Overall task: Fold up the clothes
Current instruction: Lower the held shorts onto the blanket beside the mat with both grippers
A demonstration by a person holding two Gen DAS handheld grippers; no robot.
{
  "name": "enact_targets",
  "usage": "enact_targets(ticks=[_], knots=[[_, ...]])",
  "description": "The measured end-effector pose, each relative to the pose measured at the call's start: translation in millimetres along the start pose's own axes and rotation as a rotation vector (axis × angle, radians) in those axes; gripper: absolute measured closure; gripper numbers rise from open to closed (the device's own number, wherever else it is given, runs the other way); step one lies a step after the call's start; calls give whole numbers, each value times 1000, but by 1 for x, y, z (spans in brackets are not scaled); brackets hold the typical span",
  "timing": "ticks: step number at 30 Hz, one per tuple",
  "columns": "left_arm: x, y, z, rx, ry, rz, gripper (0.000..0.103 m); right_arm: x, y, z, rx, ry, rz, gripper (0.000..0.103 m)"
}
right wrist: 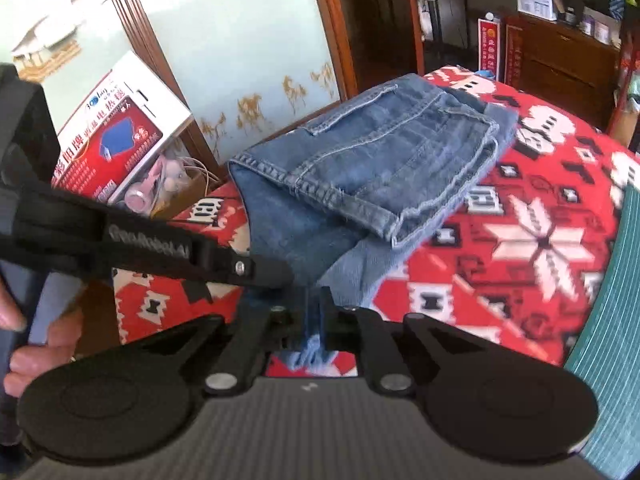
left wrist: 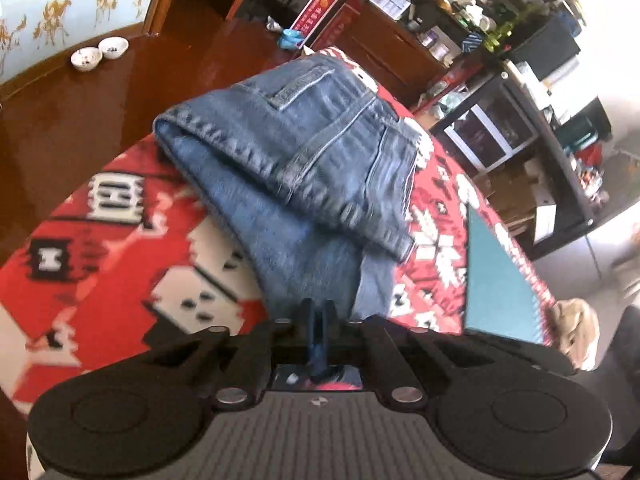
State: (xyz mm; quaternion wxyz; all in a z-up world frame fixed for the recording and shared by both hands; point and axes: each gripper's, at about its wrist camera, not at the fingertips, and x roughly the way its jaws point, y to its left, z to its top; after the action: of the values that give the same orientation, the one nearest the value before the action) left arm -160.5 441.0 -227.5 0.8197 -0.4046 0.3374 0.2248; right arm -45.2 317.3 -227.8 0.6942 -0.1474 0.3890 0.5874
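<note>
Covering table, red patterned blanket; cluttered shelves behind, two small bowls on brown tabletop. Left gripper and right gripper low, side by side, each clenched on hem of folded jeans lying ahead on blanket.

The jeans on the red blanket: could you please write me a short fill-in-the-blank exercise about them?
1. The jeans lie on a patterned ____ blanket.
2. Both tongs, left and right, are shut on ____ fabric.
3. Two small white ____ stand on the wooden table.

Missing: red; denim; bowls
</note>
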Motion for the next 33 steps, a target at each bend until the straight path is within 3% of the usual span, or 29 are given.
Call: enact_targets(ticks=[9, 14, 18, 23, 27, 30, 33], knots=[[-16, -13, -20, 86, -17, 63, 100, -10, -5, -15, 36, 62, -6, 96], [-38, -16, -22, 70, -31, 37, 100, -27, -4, -5, 43, 22, -12, 95], [-57, -20, 3, 47, -131, -6, 100, -34, -10, 21, 36, -46, -11, 95], [-26, -20, 59, 65, -176, 10, 100, 1, -25, 75, -14, -84, -22, 95], [18, -14, 88, 88, -119, 82, 100, 46, -35, 103, -58, -20, 25, 95], [37, -15, 86, 106, -61, 140, 101, 76, -44, 105, -52, 66, 61, 95], [42, -24, 85, 118, -13, 201, 101, 79, -53, 100, -39, 105, 87, 95]])
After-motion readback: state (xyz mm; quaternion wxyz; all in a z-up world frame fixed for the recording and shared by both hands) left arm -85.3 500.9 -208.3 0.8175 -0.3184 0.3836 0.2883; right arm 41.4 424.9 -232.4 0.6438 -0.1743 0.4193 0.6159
